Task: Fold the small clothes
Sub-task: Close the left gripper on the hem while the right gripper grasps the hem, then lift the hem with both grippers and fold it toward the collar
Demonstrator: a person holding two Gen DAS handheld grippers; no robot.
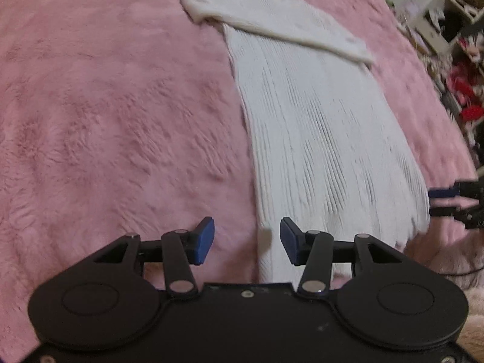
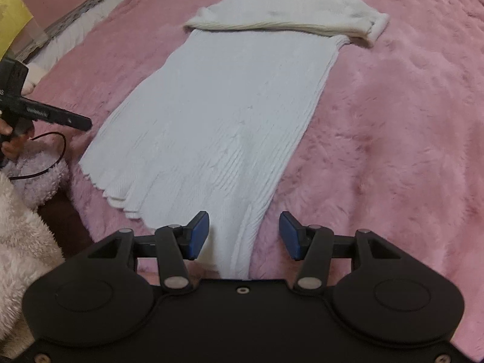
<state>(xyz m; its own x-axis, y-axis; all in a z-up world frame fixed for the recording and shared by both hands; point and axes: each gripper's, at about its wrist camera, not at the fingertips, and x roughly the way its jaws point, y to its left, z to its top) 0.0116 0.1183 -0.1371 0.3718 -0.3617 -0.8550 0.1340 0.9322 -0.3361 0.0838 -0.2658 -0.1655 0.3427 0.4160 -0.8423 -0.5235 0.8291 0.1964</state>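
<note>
White ribbed knit garment lies spread flat on the pink plush blanket, narrow at the far end and flaring toward the near hem. Its fluffy white sleeve is folded across the far end. Left gripper hovers over the hem's left corner, blue pads apart, nothing between them. Right gripper hovers above the hem's right corner, jaws parted and empty. A hand in a lilac fleece cuff holds the left tool.
</note>
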